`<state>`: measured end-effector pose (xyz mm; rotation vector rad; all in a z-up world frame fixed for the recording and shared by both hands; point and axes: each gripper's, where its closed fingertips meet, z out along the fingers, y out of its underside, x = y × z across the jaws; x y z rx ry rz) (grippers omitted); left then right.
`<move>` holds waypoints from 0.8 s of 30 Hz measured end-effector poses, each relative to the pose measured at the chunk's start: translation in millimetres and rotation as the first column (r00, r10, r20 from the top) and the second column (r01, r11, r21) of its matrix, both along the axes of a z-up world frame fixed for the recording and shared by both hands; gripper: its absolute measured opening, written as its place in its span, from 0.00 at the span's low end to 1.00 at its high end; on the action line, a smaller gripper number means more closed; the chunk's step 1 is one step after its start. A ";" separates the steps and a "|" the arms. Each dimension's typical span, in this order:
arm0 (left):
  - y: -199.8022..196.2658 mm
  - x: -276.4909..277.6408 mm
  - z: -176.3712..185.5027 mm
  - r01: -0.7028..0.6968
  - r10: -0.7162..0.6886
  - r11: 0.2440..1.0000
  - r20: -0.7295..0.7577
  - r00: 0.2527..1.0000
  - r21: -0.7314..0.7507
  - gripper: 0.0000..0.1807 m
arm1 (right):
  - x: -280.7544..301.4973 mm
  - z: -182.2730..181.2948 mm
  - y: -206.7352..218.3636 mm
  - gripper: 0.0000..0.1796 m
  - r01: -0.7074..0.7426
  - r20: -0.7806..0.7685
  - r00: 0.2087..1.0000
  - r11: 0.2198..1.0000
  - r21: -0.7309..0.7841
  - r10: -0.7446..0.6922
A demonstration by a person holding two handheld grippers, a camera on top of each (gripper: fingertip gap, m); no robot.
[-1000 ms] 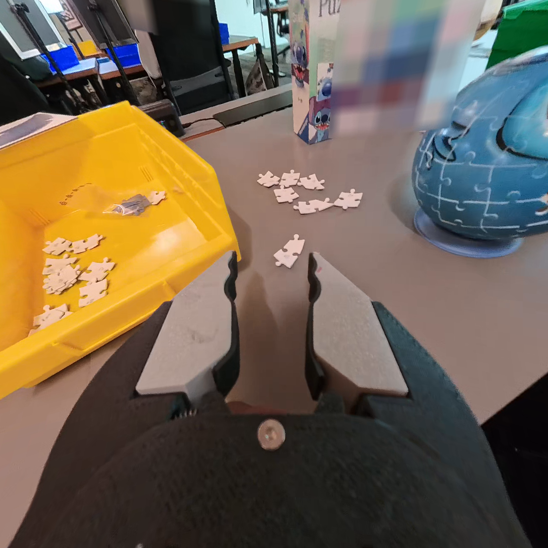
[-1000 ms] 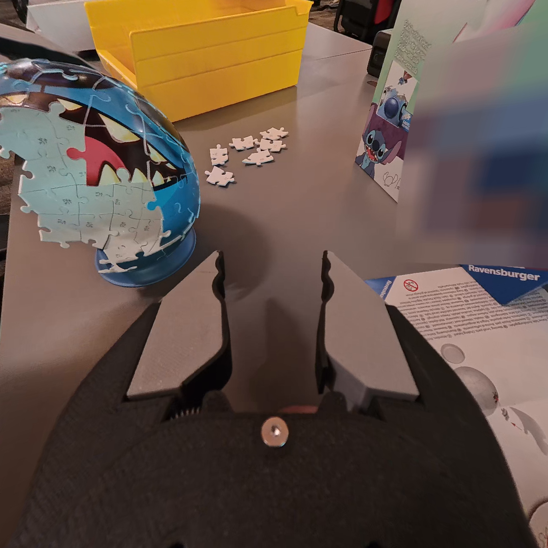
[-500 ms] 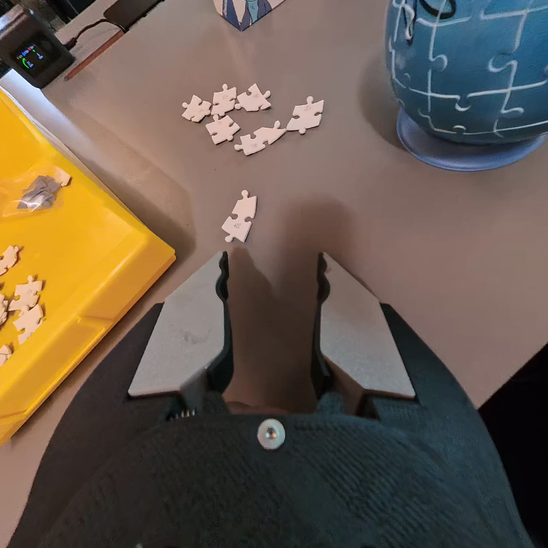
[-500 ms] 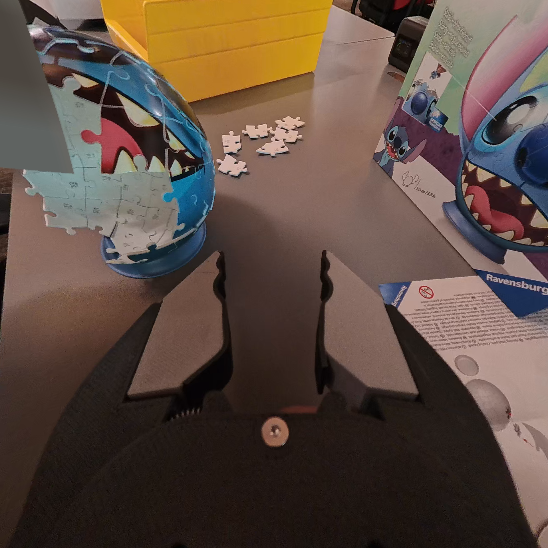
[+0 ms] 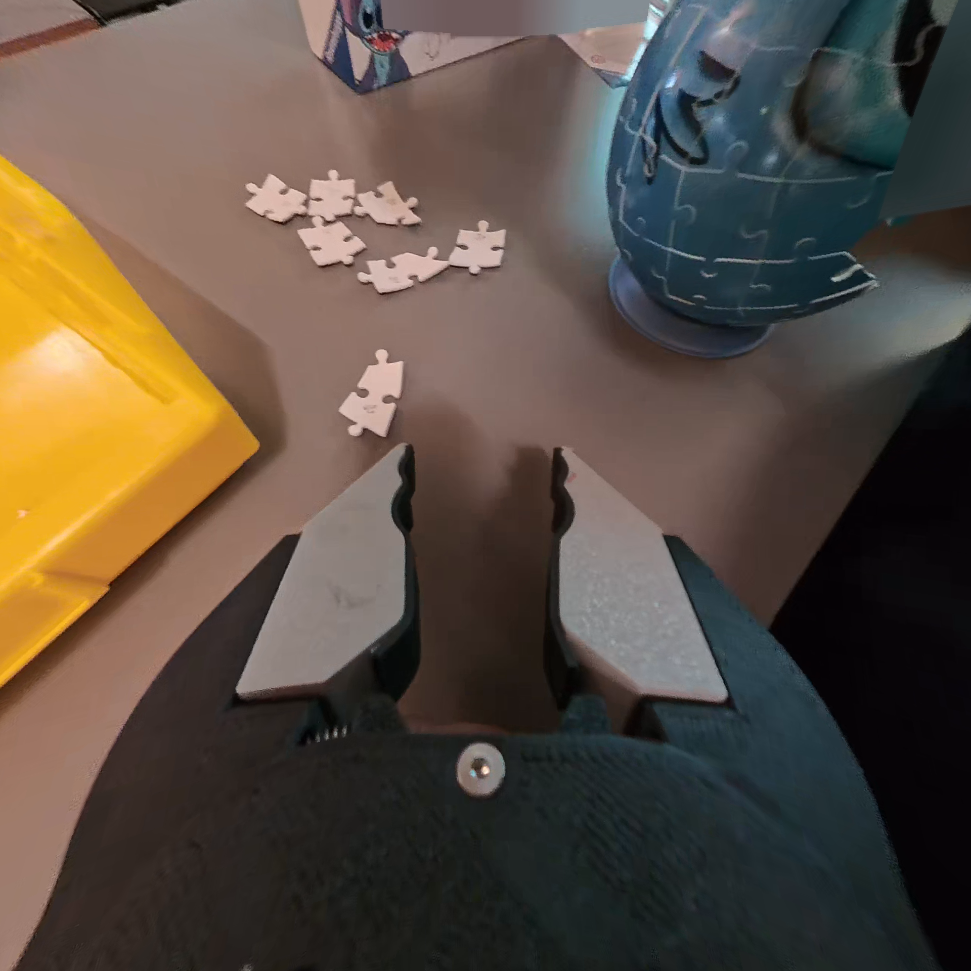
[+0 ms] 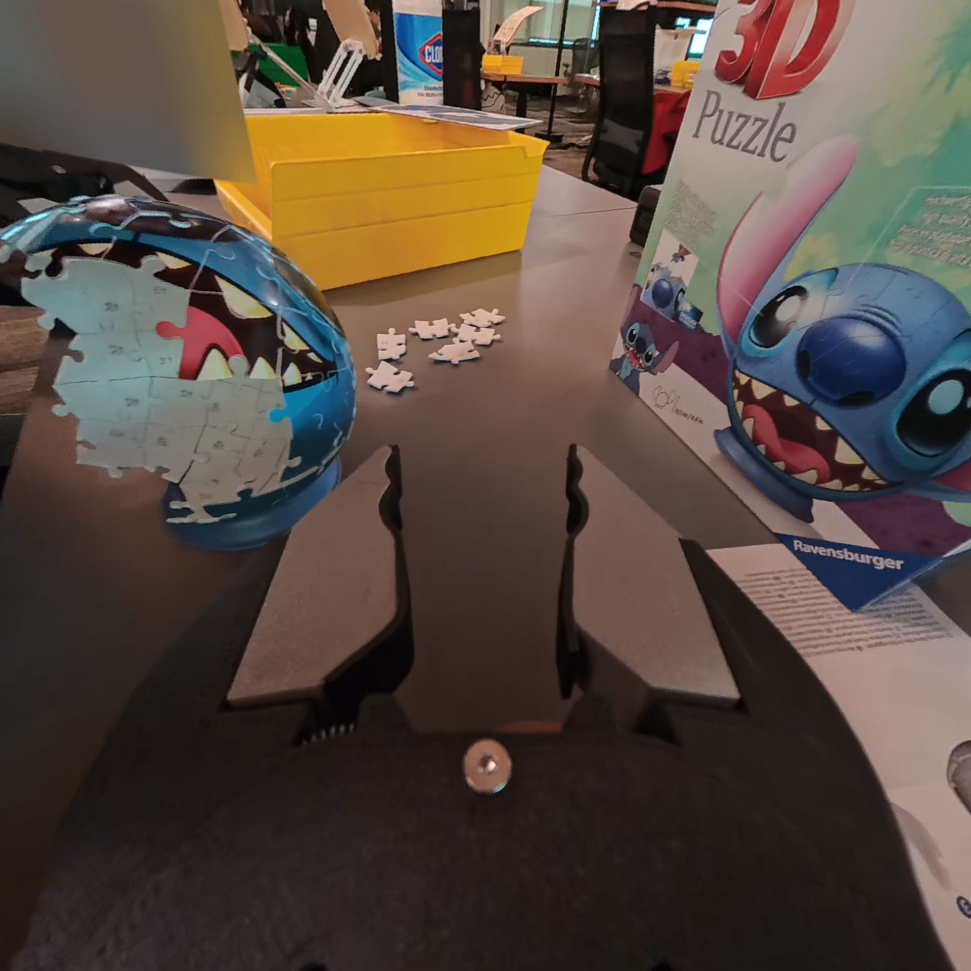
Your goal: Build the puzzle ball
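The partly built blue puzzle ball (image 5: 746, 210) stands on its blue ring base at the right of the grey table; in the right wrist view (image 6: 173, 362) its open side shows the pale inner faces of the pieces. Several loose white pieces (image 5: 378, 231) lie in a cluster mid-table, also seen in the right wrist view (image 6: 446, 339). A joined pair of pieces (image 5: 373, 394) lies just ahead and left of my left gripper (image 5: 481, 457), which is open and empty. My right gripper (image 6: 481, 457) is open and empty, low over the table, right of the ball.
A yellow bin (image 5: 79, 420) stands at the left, also seen in the right wrist view (image 6: 389, 194). The puzzle box (image 6: 819, 273) stands upright at the right, with a paper leaflet (image 6: 861, 657) lying before it. The table edge (image 5: 840, 525) drops off at the right. Across from one pair of fingers to the other is roughly 25 cm.
My left gripper has pitched down and pulled back a little, so the pieces sit farther ahead. My right gripper has tilted up and shifted, so the ball and box look larger. Both stayed open.
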<state>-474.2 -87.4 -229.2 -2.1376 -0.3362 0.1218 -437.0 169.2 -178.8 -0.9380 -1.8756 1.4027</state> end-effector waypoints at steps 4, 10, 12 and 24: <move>0.7 2.1 -5.4 0.002 -0.003 0.999 -0.010 1.000 -0.040 0.29 | -3.1 -2.3 0.0 0.33 0.012 0.008 1.000 1.000 0.018 -0.012; -2.2 -3.2 -1.1 -0.046 0.045 0.999 -0.048 0.998 -0.022 0.30 | 4.7 -2.0 -0.1 0.32 0.036 -0.015 0.999 0.998 0.056 -0.035; -2.9 -2.1 -3.6 -0.050 0.048 0.998 -0.042 0.998 -0.037 0.30 | 6.3 -1.2 0.8 0.31 0.048 -0.020 0.999 0.997 0.054 -0.047; -56.6 -68.8 81.2 -0.238 0.240 0.970 -0.277 0.931 0.040 0.30 | 3.6 4.8 14.5 0.31 0.084 0.002 0.996 0.995 -0.058 -0.084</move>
